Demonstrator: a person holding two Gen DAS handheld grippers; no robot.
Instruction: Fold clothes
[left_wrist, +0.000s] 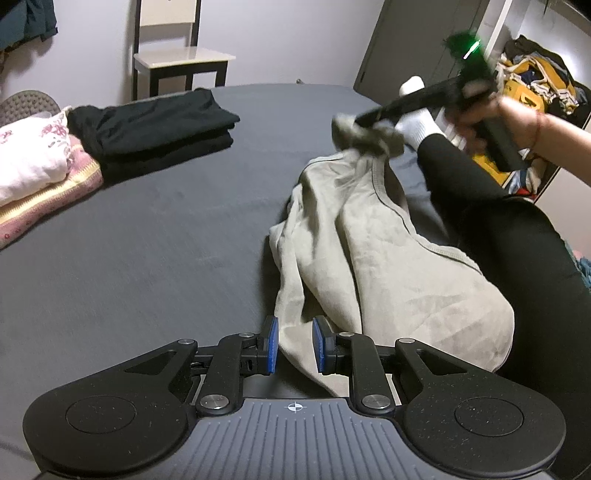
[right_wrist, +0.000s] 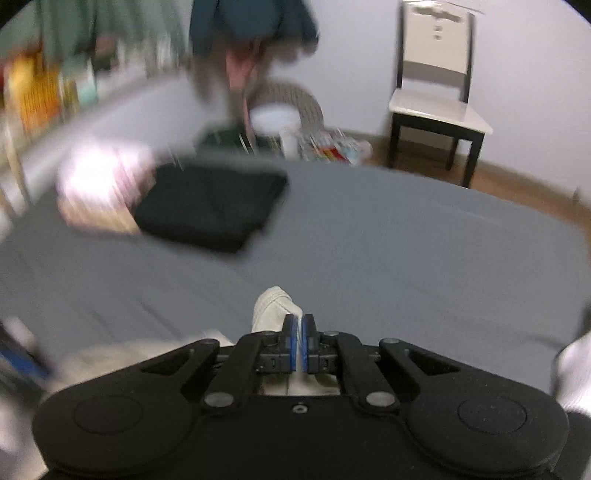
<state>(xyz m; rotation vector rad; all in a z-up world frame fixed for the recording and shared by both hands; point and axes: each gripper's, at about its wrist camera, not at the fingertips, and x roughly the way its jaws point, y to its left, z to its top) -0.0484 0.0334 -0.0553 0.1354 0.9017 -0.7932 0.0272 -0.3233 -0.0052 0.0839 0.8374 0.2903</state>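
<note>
The left gripper (left_wrist: 294, 343) sits low over a grey-sheeted bed (left_wrist: 166, 240), its blue-padded jaws spread, with an edge of a crumpled beige garment (left_wrist: 388, 258) lying between them but not clamped. The right gripper (right_wrist: 297, 341), held in a person's hand (left_wrist: 491, 118), has its jaws pressed together on a bunched corner of the same garment, lifted above the bed; motion blur softens that end. The garment drapes from that raised corner down across the sheet and over the person's black-trousered leg (left_wrist: 517, 236). It looks soft, light and limp, likely to sag and twist rather than hold a shape, so the stitched hem or a corner seems the surest place to grip. Well apart, at the far left, lie folded black clothes (left_wrist: 155, 129) and a pink floral pile (left_wrist: 33, 173).
</note>
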